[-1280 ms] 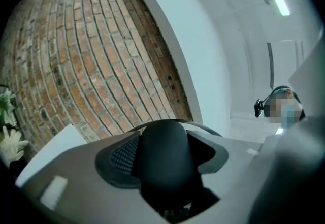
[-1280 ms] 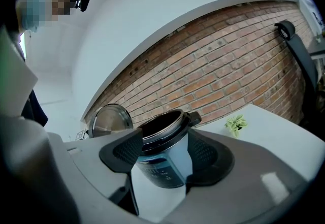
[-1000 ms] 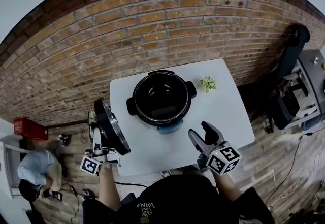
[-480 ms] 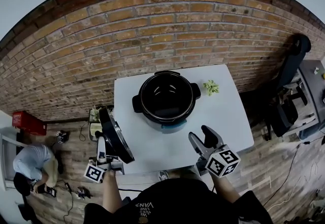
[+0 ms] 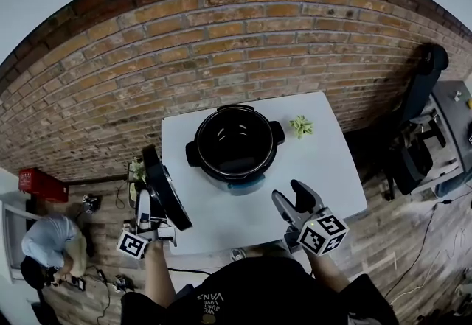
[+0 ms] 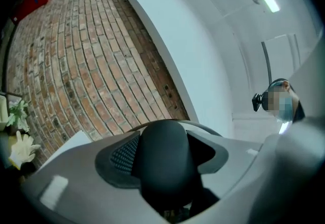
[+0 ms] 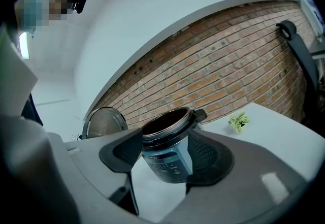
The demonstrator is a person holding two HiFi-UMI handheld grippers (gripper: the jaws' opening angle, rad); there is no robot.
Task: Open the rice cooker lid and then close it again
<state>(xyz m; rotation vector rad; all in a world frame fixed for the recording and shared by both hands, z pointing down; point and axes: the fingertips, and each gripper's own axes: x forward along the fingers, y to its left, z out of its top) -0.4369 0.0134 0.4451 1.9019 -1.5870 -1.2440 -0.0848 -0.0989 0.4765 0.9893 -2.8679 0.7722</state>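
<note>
The black rice cooker stands without its lid near the back of the white table; its dark inner pot is exposed. In the right gripper view the cooker shows its front panel. Past the table's left edge the round lid hangs tilted on edge. My left gripper is shut on the lid's black knob, which fills the gap between its jaws in the left gripper view. My right gripper hovers open over the table's front, aimed at the cooker and away from it. The lid shows behind its left jaw.
A small green sprig lies on the table right of the cooker. A brick wall runs behind. A black chair stands at the right. On the floor at the left are a crouching person and a red box.
The left gripper with the lid dipped a little toward me and came back up beside the table's left edge. The right gripper and the cooker stayed where they were.
</note>
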